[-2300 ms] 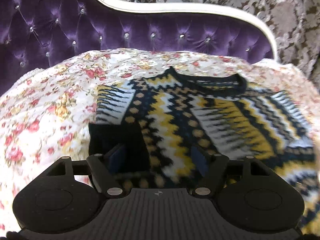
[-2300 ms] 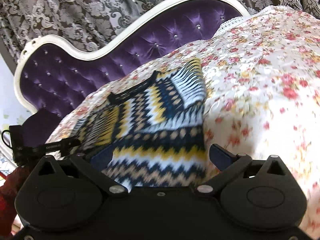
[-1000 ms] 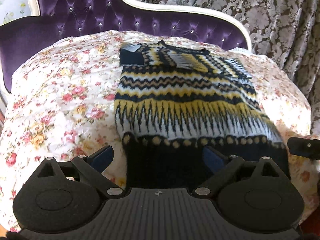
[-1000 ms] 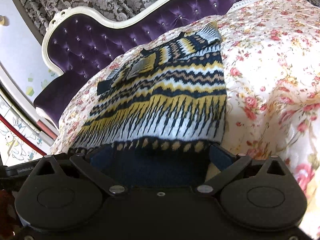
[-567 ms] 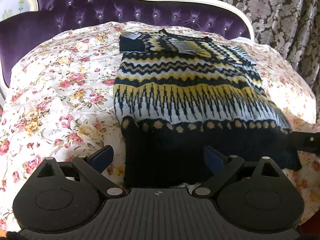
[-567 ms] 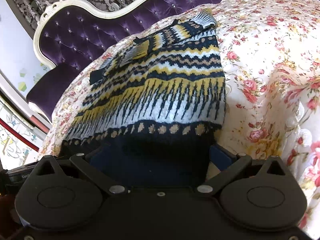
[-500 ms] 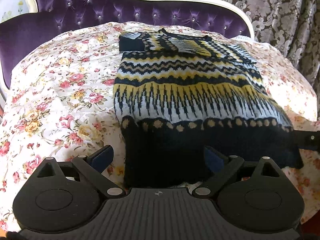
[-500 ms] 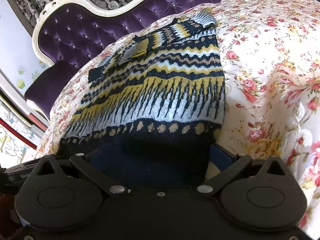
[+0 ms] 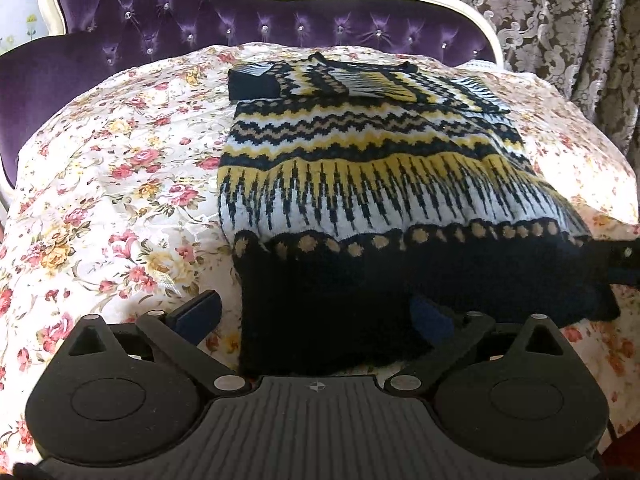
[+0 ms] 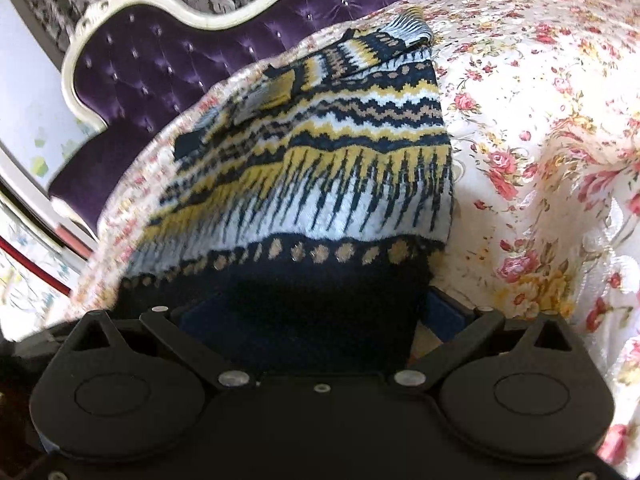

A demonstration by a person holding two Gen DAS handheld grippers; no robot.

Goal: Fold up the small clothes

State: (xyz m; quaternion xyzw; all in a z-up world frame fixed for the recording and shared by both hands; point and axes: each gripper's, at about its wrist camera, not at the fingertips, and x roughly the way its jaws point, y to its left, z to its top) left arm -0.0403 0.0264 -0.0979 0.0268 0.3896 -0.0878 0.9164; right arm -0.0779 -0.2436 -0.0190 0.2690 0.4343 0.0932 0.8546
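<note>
A small knitted sweater (image 9: pixel 368 168) with navy, yellow and white zigzag bands lies flat on the floral bedspread (image 9: pixel 100 200), sleeves folded in near the collar at the far end. Its navy hem (image 9: pixel 340 300) is nearest me. My left gripper (image 9: pixel 316 312) is open, its fingers astride the hem's left part. My right gripper (image 10: pixel 316 316) is open, its fingers astride the hem's right corner (image 10: pixel 320 304); the same sweater (image 10: pixel 320 160) fills that view. The tip of the right gripper shows at the right edge of the left wrist view (image 9: pixel 624 260).
A purple tufted headboard (image 9: pixel 200 12) with a white frame stands behind the bed. Patterned curtains (image 9: pixel 560 20) hang at the back right. The bedspread (image 10: pixel 560 120) slopes off to the right of the sweater. A wall (image 10: pixel 24 80) and a bed edge show at the left.
Both grippers pulled back from the collar end to the hem. In the last half second they barely moved, and the jaws stayed open around the hem.
</note>
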